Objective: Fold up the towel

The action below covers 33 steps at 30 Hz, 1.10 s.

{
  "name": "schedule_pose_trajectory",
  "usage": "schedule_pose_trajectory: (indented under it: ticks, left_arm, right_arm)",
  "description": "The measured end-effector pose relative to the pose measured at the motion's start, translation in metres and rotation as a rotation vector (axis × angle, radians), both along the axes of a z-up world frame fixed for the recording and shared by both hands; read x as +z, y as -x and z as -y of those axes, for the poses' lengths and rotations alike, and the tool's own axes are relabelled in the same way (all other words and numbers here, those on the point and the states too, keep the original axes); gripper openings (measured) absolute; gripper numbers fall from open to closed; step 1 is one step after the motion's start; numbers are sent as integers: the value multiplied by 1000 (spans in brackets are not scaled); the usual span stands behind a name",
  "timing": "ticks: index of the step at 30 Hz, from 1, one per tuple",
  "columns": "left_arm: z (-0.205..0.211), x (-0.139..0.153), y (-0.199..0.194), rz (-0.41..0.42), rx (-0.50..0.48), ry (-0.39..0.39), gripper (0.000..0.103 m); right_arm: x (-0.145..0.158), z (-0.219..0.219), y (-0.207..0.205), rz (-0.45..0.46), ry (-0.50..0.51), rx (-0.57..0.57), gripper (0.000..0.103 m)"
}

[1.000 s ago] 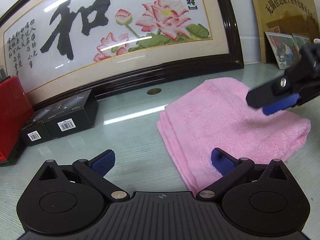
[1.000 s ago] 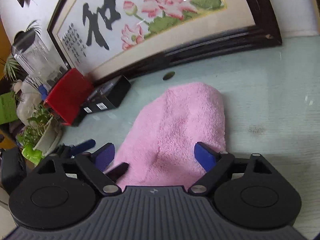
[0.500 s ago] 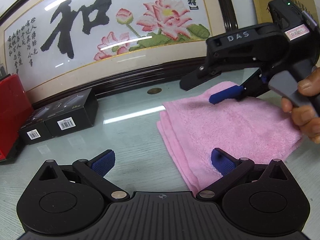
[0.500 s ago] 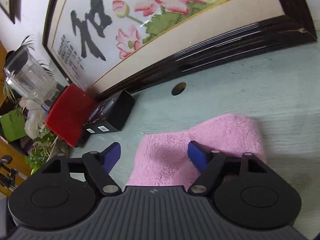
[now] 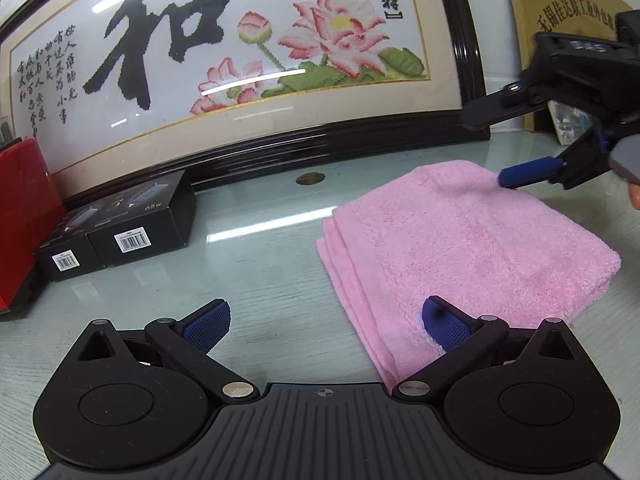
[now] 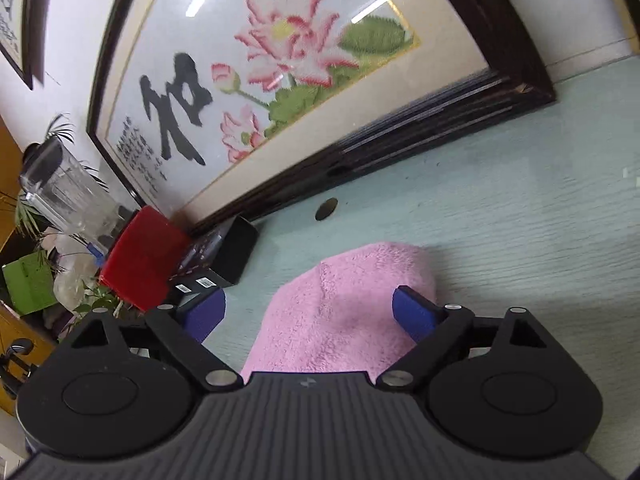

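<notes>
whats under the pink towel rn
The folded pink towel lies flat on the pale green table. Stacked layers show along its left edge. Whether anything sits between or beneath the layers is covered and cannot be seen.

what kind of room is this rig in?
Probably a home or small office, not a lab: a pink towel lies on a glass-topped table, a framed lotus cross-stitch leans behind it, and houseplants and a blender jar stand nearby.
</notes>
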<state>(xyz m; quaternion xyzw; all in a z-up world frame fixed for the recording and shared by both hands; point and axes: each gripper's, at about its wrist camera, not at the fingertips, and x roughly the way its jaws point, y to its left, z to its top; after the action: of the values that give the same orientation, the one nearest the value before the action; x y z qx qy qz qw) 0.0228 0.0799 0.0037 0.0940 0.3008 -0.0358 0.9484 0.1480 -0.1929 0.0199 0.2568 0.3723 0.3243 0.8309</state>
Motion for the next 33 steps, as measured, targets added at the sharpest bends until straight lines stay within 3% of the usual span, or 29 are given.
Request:
schedule_pose_trajectory:
  ticks: [4,8,9,10,13,19,24,29,33]
  left_arm:
    - [2,0,2,7,-1,-14,103]
    - [3,0,3,11,-1,-23,103]
    - [3,0,3,11,-1,-23,103]
    - [2,0,3,11,-1,-24,103]
    - [2,0,3,11,-1,-25,103]
    - [4,-1,3,14,-3,-32,103]
    - [10,-2,-18,-14,25,22,103]
    - [55,-1,-63,-24,32,-62,103]
    - [75,-5,-81,-12,71,-92,103]
  right_arm:
    - [-5,9,9,-23,86,-9,92]
    - [-14,1,16,-35,156,32,86]
    - [-13,-2,19,-20,178,37,78]
    - [-13,-4,24,-12,202,40,63]
    - [-14,-12,32,29,275,31,45]
    - [-12,-27,48,139,429,-2,27]
    - [-8,-25,41,176,486,-78,23]
    - [-9,-2,14,159,495,-199,23]
    - [-16,15,-8,153,458,-198,27]
